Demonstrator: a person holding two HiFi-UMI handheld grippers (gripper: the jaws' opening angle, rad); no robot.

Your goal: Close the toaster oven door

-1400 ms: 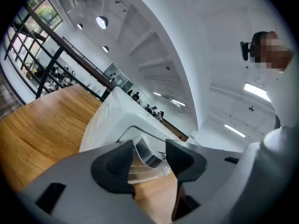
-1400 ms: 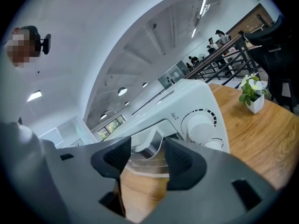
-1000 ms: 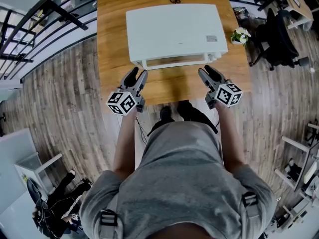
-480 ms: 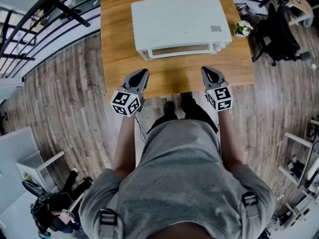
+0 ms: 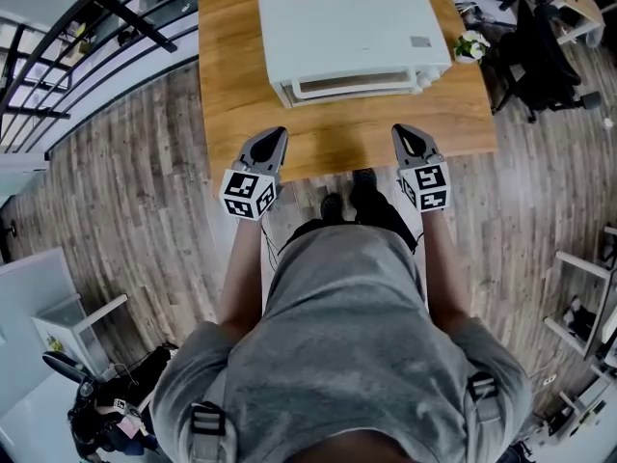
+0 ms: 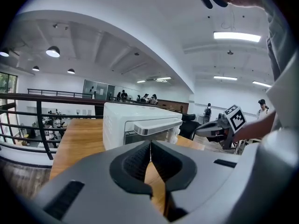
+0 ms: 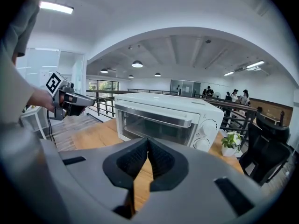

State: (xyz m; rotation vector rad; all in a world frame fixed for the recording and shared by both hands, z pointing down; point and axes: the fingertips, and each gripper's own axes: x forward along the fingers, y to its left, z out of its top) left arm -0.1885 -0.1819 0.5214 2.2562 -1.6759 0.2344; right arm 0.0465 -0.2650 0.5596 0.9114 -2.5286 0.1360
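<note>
Toaster oven [image 5: 352, 37]: one, white, box-shaped, metal-cased, standing at the far middle of one rectangular light-wood table [image 5: 231, 95]. Its glass door [image 7: 152, 126] stands upright, shut against the front, with one silver bar handle [image 7: 156, 115] along the top edge. Chairs: one, black office type [image 5: 532, 66], on the plank floor off the table's right end. Grippers: two, grey. Left gripper [image 5: 276, 135] hovers over the near table edge, jaws pressed together on nothing. Right gripper [image 5: 403, 131] sits level with it, well apart, jaws likewise together and empty. Neither touches the oven. Plants: one small white-flowered pot plant [image 5: 468, 68], just beside the oven's right end. Knobs: two white dials [image 7: 209, 124], stacked right of the door. The oven interior behind the glass is too dim to make out. The left gripper view hides the dials. The table's far edge is cut off in the head view.
</note>
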